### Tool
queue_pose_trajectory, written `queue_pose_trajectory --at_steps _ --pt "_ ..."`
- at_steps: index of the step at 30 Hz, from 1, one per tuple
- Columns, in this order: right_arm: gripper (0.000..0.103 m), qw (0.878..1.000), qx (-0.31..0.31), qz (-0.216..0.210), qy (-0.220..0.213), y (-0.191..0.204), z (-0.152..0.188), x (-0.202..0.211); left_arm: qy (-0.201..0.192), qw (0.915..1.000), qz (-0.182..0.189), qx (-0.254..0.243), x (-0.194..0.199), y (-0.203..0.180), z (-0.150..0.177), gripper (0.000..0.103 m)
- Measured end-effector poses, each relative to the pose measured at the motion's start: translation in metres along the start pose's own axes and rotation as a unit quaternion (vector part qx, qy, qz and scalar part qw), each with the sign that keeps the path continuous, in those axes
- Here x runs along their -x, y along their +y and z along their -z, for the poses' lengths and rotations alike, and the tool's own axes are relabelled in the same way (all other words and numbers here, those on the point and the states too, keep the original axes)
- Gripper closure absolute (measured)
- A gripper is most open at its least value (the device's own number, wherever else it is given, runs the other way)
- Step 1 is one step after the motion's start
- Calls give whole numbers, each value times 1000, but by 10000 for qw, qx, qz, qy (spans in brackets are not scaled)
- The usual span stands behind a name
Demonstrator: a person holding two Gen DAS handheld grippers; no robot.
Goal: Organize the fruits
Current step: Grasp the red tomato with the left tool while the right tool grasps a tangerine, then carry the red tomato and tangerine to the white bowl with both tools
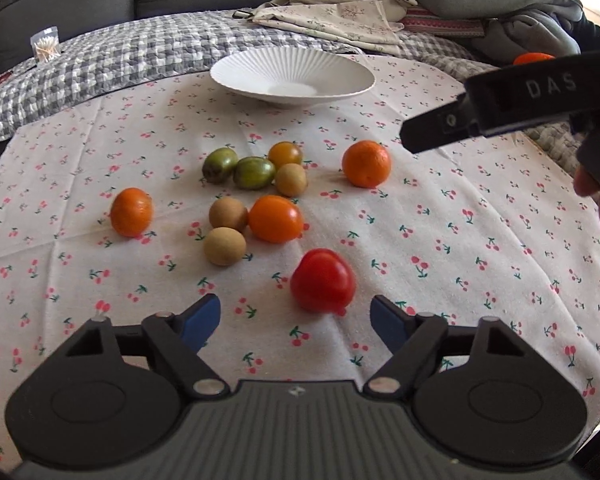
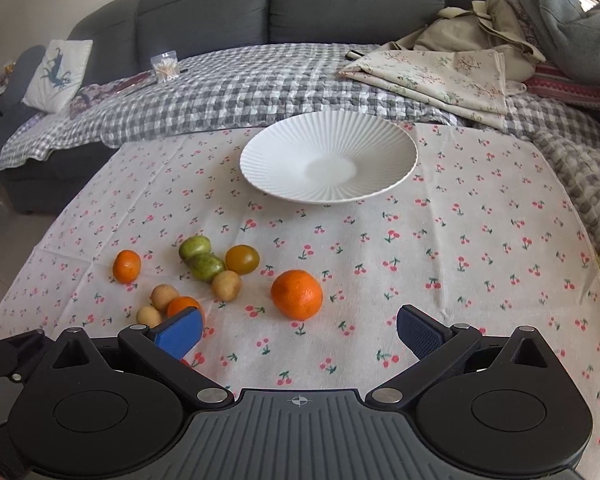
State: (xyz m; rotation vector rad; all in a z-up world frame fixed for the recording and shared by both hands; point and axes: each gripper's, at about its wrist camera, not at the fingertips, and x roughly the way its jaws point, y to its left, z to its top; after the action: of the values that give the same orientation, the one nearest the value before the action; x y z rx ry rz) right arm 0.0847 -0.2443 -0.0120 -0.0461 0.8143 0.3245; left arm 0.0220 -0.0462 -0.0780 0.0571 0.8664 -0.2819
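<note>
Plainly, both tongs stood wide open and empty: my left gripper just short of the glossy red fruit, my right gripper near the dimpled orange. Squeezed off-centre, either round fruit could have rolled across the cloth, away from the empty white bowl.

A white ribbed plate sits empty at twelve o'clock on the cloth. Toward seven o'clock from it lies a loose cluster: two green fruits, a yellow-brown tomato, three tan, possibly kiwi-like fruits and an orange tomato. A large orange lies apart at the cluster's three o'clock, a small orange at nine. A glossy red fruit rests nearest, at six.
</note>
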Motion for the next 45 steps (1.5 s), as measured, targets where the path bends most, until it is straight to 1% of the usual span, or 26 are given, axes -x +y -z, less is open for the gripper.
queue_pose_trajectory --at_steps 1,3,7,9,12,14,18,21,24,27,29,30,31,32,33,34,35,40,45 --pt "0 10000 50 -5 13 -1 -1 -3 11 10000 36 10 -3 -1 0 29" --pt "0 9999 65 -69 56 -4 -2 -9 16 10000 63 1 -8 -4 -1 37" --pt "0 9994 36 -321 128 -7 -3 -18 -121 9999 -33 -85 -13 -8 -3 45" --pt "0 9991 -1 -397 116 -9 -4 -22 -166 9998 -13 -122 -16 -9 -5 58" --pt "0 9992 -33 -373 147 -11 -4 -30 -175 9997 -40 -158 -16 -10 -5 67" --pt "0 9994 -14 -323 157 -11 -4 -35 -122 9999 -14 -112 -15 -7 -5 67" --pt "2 9992 -102 -353 152 -14 -4 -41 -35 10000 31 59 -11 -1 -3 67" --pt "8 9986 -215 -446 184 -15 -5 -47 12 9999 49 163 -8 4 -2 67" --pt "17 9974 -342 -589 234 -15 -6 -54 39 9997 32 237 -5 7 -2 67" --pt "27 9971 -356 -611 291 -15 -5 -61 20 9996 -12 265 -3 8 -3 67" --pt "39 9971 -344 -592 344 -14 -5 -66 -1 9996 -53 269 -2 8 -3 67" --pt "42 9969 -352 -592 379 -14 -4 -68 -8 9996 -64 271 -1 8 -4 67" --pt "50 9967 -361 -600 408 -14 -4 -70 -14 9996 -72 274 -1 8 -4 67" --pt "55 9966 -365 -608 421 -15 -4 -71 -20 9996 -69 277 0 9 -5 67" --pt "57 9968 -359 -591 412 -15 -4 -72 -28 9996 -70 278 0 9 -5 67" --pt "62 9970 -341 -574 401 -14 -4 -72 -37 9996 -74 279 1 9 -5 67" --pt "64 9971 -329 -559 393 -14 -4 -72 -46 9996 -74 277 1 9 -6 67" --pt "64 9975 -269 -521 381 -11 -5 -72 -82 9996 -115 254 3 9 -5 67" --pt "65 9970 -350 -547 411 -13 -7 -69 -140 9994 -106 295 6 12 -7 67"
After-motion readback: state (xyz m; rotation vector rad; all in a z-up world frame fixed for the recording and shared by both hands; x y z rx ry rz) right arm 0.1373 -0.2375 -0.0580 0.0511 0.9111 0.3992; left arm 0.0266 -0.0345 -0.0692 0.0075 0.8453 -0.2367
